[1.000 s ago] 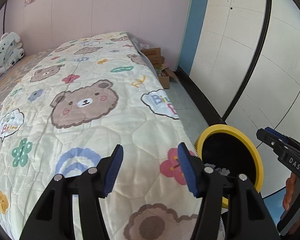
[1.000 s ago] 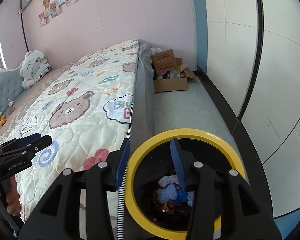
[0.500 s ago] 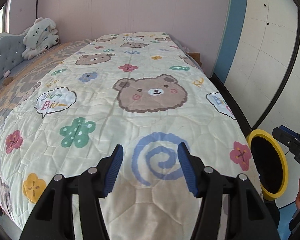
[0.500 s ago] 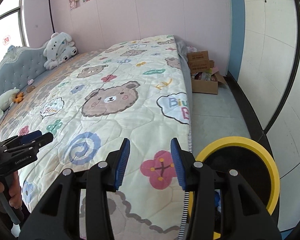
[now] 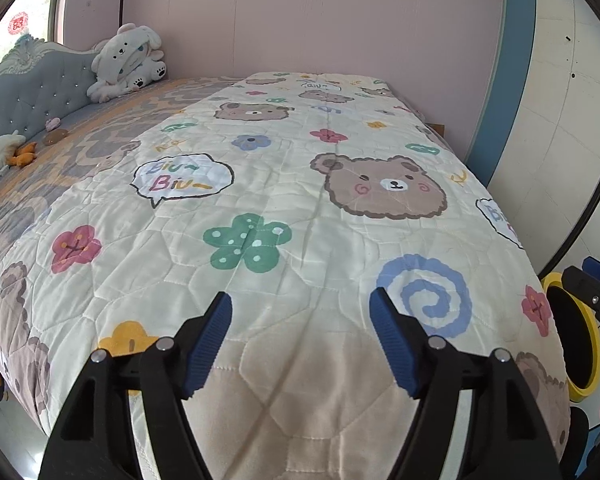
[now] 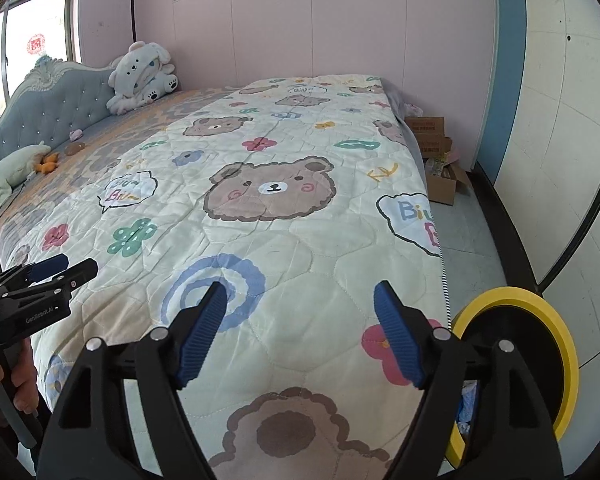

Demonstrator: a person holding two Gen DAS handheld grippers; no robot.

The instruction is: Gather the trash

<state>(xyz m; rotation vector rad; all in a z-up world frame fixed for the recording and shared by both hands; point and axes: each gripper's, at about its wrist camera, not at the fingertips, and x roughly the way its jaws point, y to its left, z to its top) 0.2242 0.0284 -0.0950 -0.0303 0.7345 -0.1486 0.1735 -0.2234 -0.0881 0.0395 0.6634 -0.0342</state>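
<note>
Bright daylight from the window [image 6: 28,52] at left; sharp, fisheye-bent, dark corners.

Bear-and-flower cream quilt [image 5: 300,208], yellow-rimmed bin [image 6: 556,320]

Bin [image 6: 566,344] contents mostly hidden — right claw [image 6: 300,334] blocks.

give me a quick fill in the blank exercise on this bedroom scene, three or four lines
1. The round black trash bin beside the bed has a rim coloured ____.
2. The white plush toy sits against the tufted grey-blue ____.
3. The cream quilted bedspread is printed with the faces of brown ____.
4. Nothing sits between the fingers of the right claw, so its jaws are ____.

Missing words: yellow; headboard; bears; open
</note>
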